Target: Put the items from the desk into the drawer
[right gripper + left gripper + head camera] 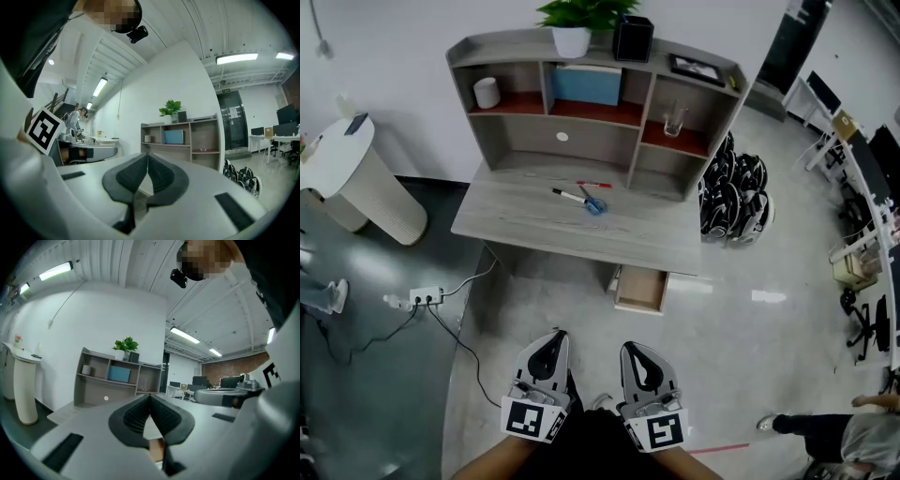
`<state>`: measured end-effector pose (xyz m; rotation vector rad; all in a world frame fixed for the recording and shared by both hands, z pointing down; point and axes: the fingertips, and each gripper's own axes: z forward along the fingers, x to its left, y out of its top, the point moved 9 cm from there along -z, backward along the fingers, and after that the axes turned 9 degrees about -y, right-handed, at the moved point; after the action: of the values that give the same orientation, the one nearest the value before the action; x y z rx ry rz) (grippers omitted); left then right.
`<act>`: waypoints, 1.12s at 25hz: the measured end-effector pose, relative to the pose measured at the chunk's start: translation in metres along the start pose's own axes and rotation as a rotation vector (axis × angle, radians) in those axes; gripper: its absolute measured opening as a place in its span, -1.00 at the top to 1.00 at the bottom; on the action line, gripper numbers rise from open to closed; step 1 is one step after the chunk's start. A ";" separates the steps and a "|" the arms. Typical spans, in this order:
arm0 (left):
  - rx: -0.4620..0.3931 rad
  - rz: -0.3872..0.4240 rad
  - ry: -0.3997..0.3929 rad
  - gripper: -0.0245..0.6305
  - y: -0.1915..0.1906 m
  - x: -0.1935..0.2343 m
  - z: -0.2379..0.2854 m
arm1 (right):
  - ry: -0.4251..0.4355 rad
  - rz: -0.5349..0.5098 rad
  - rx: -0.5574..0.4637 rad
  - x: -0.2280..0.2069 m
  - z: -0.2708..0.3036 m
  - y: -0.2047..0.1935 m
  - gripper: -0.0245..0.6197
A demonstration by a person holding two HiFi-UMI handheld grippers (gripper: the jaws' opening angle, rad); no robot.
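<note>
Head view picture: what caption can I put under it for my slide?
Left gripper and right gripper, both shut, held before the desk with pens on it and its drawer open.

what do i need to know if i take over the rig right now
Left gripper: jaws together, empty, held low, short of the desk.
Right gripper: same.
Things: marker, red pen and a small blue item lie mid-desk.
Done: the drawer under the desk stands open and looks empty.
Left: all three items go into it.
</note>
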<state>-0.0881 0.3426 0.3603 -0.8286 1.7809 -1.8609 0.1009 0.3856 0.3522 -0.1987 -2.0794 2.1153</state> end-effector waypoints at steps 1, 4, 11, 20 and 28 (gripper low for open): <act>0.001 -0.003 -0.006 0.89 0.001 0.010 0.008 | -0.004 0.000 -0.001 0.000 0.014 0.000 0.87; 0.002 -0.011 -0.022 0.89 0.002 0.043 0.034 | -0.016 0.003 0.008 0.001 0.060 0.001 0.87; 0.014 -0.047 -0.032 0.89 0.010 0.114 0.084 | -0.011 0.006 0.066 0.001 0.157 0.007 0.87; 0.041 -0.094 -0.062 0.89 0.015 0.195 0.126 | -0.016 0.003 0.150 0.019 0.249 0.005 0.87; 0.015 -0.072 -0.103 0.89 0.017 0.245 0.150 | -0.018 0.020 0.236 0.031 0.305 -0.019 0.87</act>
<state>-0.1657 0.0663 0.3734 -0.9771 1.6926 -1.8392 0.0060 0.0943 0.3778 -0.1695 -1.8223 2.3579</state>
